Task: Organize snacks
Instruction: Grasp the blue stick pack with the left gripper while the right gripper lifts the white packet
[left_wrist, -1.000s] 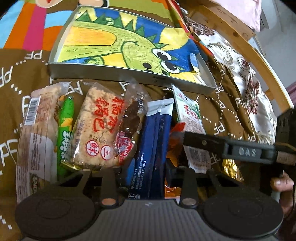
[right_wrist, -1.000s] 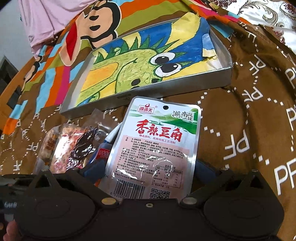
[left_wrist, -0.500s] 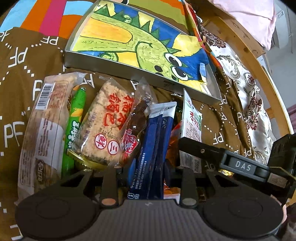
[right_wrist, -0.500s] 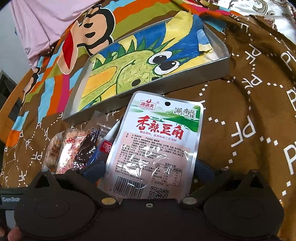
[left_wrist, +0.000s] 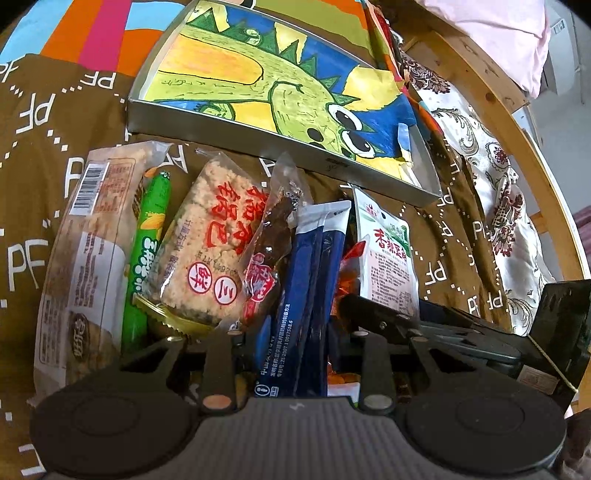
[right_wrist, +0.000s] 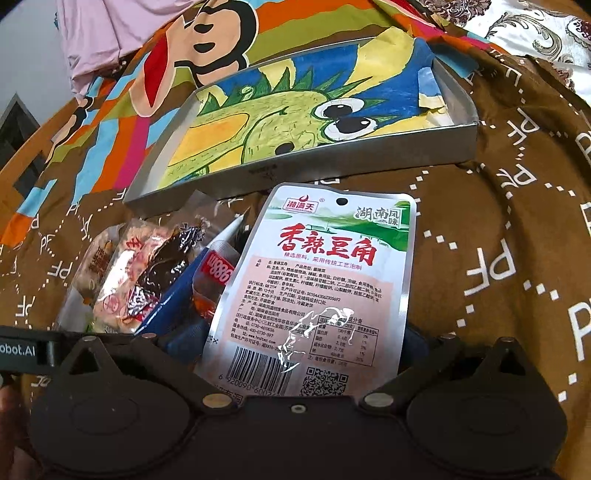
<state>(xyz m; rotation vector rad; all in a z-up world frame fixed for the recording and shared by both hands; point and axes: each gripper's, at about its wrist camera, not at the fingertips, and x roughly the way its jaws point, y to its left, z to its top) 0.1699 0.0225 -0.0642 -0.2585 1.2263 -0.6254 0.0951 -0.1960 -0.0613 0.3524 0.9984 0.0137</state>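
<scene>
Silvery bean pouch (right_wrist: 314, 284) sits between the right gripper (right_wrist: 306, 350) jaws, apparently held; lift it flat into the tray (right_wrist: 332, 162). Left gripper (left_wrist: 295, 332) jaws straddle the blue packet (left_wrist: 314, 280), grip unclear.

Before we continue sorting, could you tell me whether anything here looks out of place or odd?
Yes: the metal tray holds only a dinosaur drawing, whose corner is torn and curled. All the snacks, such as the rice cracker pack, lie jumbled on the brown blanket.
</scene>
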